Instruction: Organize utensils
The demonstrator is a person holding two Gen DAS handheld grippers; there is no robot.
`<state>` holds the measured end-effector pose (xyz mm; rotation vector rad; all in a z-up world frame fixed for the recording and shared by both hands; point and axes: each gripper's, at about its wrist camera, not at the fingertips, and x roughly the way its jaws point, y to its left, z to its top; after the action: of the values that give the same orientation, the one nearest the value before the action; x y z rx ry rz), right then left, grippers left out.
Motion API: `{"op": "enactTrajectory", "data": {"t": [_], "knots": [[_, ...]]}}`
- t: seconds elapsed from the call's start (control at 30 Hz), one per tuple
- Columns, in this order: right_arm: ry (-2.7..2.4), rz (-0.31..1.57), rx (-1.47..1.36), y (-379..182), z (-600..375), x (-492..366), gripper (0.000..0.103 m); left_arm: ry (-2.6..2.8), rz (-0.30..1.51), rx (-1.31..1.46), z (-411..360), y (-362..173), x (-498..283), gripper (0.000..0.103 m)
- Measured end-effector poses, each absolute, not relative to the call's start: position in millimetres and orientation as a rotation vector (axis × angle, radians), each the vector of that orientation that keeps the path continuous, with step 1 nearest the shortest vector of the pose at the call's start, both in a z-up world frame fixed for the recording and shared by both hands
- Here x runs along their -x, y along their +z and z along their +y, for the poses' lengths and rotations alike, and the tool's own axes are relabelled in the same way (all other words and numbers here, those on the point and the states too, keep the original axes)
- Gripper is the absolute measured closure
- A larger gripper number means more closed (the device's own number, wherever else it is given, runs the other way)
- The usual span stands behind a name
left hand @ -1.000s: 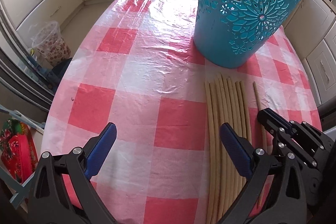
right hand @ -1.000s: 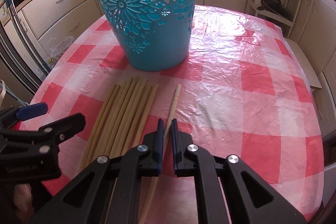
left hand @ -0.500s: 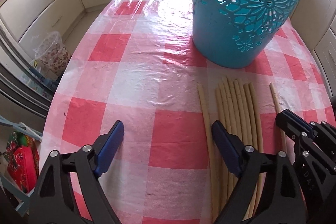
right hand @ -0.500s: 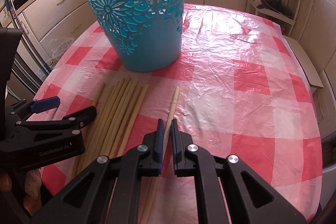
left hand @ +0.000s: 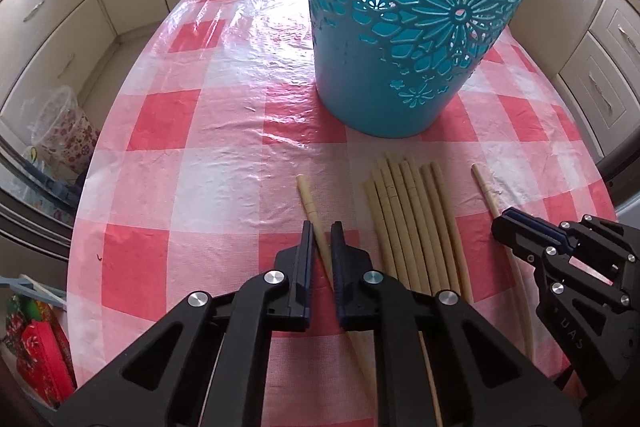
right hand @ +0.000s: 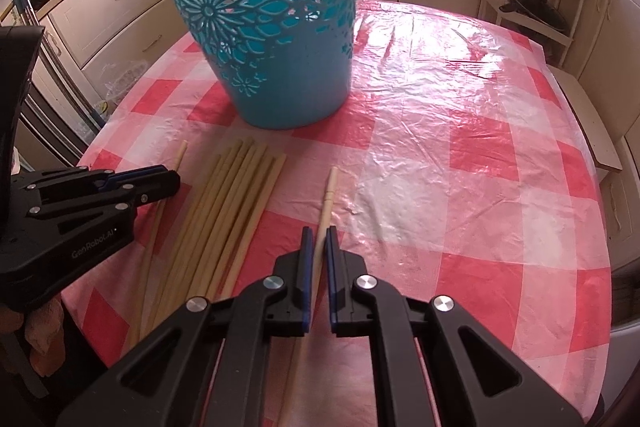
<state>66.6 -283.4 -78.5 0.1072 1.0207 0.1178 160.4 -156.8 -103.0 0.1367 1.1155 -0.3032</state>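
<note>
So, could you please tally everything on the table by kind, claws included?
8 chopsticks: roughly 6 bundled, 1 in the left claw, 1 in the right claw
1 teal basket
2 claws
Total: 11

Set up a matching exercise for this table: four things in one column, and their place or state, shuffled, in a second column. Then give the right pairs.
Things
1. blue basket
2. bundle of chopsticks
3. left gripper
4. right gripper

Place or state
A. lying loose between the two grippers
B. shut on the chopstick left of the bundle
C. standing upright beyond the chopsticks
D. shut on the chopstick right of the bundle

Pairs: 1-C, 2-A, 3-B, 4-D
</note>
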Motion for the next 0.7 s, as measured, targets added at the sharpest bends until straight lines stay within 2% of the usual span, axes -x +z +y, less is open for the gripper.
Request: {"op": "enactTrajectory", "data": {"t": [0.27,0.37,0.7], "knots": [[0.1,1.025,-0.009,-79,-273,-61,0.096,-0.326,1.121,-0.13,-146,-105,-159,0.098],[0.102,1.018,-0.07,-79,-281,-59,0.097,-0.339,1.115,-0.1,-146,-102,-155,0.098],[0.179,0.836,-0.401,-47,-322,-19,0.097,-0.43,0.785,0.107,-104,2,-115,0.098]]}}
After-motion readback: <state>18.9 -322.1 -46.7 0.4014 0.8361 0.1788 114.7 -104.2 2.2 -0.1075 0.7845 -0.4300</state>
